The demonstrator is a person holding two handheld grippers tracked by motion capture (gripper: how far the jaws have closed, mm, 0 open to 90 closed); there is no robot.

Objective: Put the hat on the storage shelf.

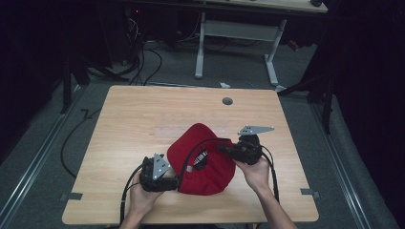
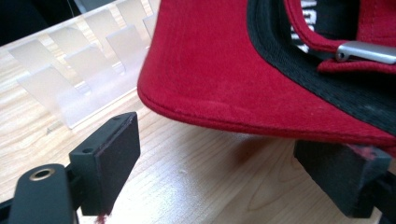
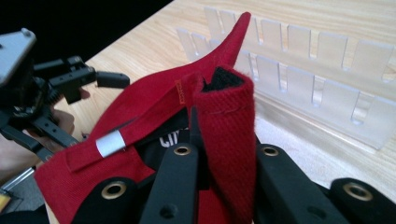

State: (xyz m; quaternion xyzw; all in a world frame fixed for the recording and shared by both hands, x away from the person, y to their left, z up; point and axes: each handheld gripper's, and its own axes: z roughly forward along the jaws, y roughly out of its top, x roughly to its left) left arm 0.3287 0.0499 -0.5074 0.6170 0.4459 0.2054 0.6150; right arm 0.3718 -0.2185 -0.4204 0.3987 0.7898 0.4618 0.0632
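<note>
My right gripper (image 3: 219,154) is clamped on the red cap's (image 1: 203,160) back edge, cap resting on the surface (image 1: 143,114) just before the clear slotted rack (image 3: 303,60), left gripper (image 2: 224,158) wide open and empty under the brim; next I'd close left on it.

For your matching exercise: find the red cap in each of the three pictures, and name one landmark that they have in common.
High view: the red cap lies on the table's near half, between the two grippers.
Left gripper view: its brim fills the upper right, above the open jaws.
Right gripper view: its fabric rises at centre, pinched between the shut jaws.
Shared landmark: the light wooden table.
</note>
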